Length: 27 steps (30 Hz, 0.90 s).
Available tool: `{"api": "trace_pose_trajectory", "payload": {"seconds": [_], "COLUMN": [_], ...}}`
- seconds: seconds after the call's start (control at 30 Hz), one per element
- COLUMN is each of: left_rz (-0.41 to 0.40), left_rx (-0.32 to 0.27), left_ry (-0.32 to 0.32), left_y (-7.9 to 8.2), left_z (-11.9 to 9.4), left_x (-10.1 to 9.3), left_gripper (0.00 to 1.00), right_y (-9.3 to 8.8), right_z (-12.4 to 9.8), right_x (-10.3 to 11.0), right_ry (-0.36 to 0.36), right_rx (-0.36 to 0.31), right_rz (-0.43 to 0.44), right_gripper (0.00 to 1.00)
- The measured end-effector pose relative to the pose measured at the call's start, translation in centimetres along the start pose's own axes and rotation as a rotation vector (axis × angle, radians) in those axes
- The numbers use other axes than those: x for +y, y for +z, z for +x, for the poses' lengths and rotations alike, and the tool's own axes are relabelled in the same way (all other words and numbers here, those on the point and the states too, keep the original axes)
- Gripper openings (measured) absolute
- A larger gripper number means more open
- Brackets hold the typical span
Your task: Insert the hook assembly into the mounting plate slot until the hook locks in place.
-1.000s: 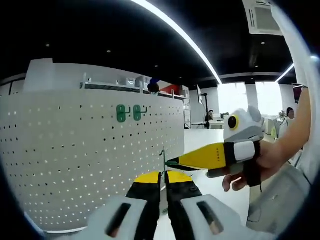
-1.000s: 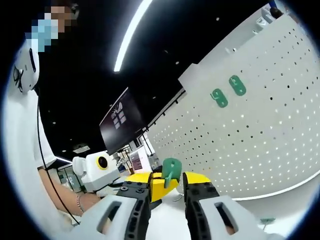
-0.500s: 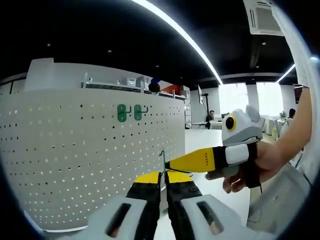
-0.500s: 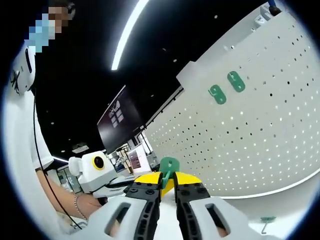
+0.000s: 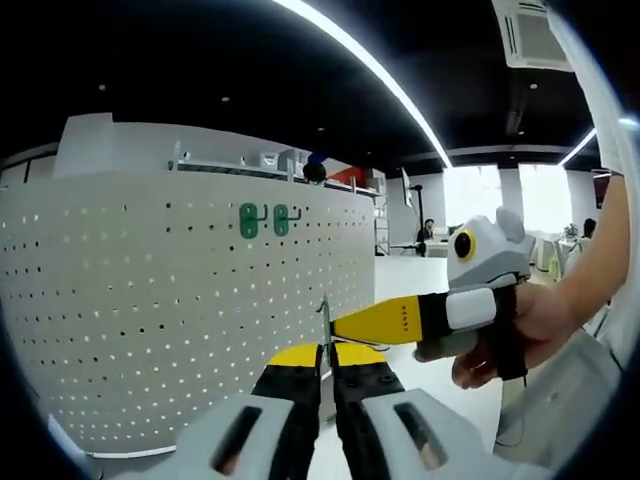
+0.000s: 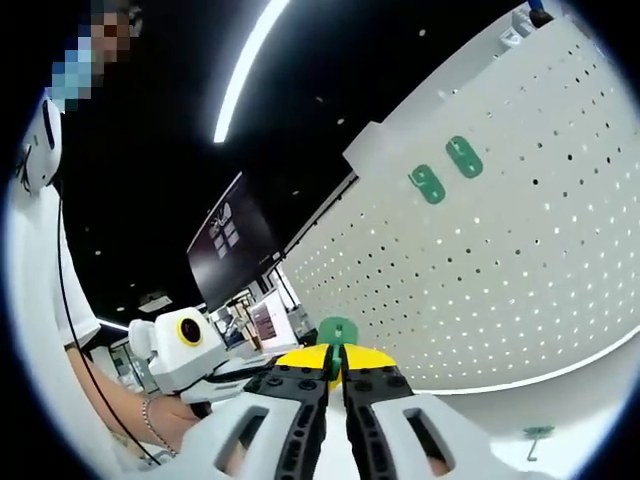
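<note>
The left gripper [image 5: 326,362] has its jaws closed on a thin metal hook [image 5: 324,322]. The right gripper [image 6: 335,368] has its jaws closed on the green plate [image 6: 336,332], just above them. Both grips are small, so the parts may slip or misalign when joining, far from the pegboard [image 5: 150,300].

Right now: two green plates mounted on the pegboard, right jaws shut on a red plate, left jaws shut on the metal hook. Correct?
One error: the plate in the right gripper is green, not red, as the right gripper view shows. The rest holds: two green plates sit on the pegboard, and the left gripper is shut on the thin metal hook.
</note>
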<state>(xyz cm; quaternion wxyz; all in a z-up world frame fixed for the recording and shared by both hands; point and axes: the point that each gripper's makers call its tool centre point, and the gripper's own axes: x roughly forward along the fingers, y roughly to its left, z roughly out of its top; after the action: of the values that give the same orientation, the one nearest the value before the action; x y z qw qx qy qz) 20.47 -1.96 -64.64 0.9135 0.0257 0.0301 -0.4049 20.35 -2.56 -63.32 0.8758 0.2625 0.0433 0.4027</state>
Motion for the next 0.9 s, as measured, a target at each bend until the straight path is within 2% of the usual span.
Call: {"api": "trace_pose_trajectory", "payload": {"seconds": [0.37, 0.9], "left_rz": [0.002, -0.001], "left_rx": [0.014, 0.018], "left_ry": [-0.003, 0.001], "left_y": [-0.36, -0.49], "left_z": [0.01, -0.02], "left_x": [-0.10, -0.08], "left_gripper": [0.03, 0.04], "right_y": [-0.38, -0.46], "right_z": [-0.12, -0.11], "right_x": [-0.25, -0.15], "right_ry": [-0.025, -0.024], "right_rx": [0.007, 0.014], "right_rz": [0.029, 0.000], "right_gripper": [0.01, 0.01]}}
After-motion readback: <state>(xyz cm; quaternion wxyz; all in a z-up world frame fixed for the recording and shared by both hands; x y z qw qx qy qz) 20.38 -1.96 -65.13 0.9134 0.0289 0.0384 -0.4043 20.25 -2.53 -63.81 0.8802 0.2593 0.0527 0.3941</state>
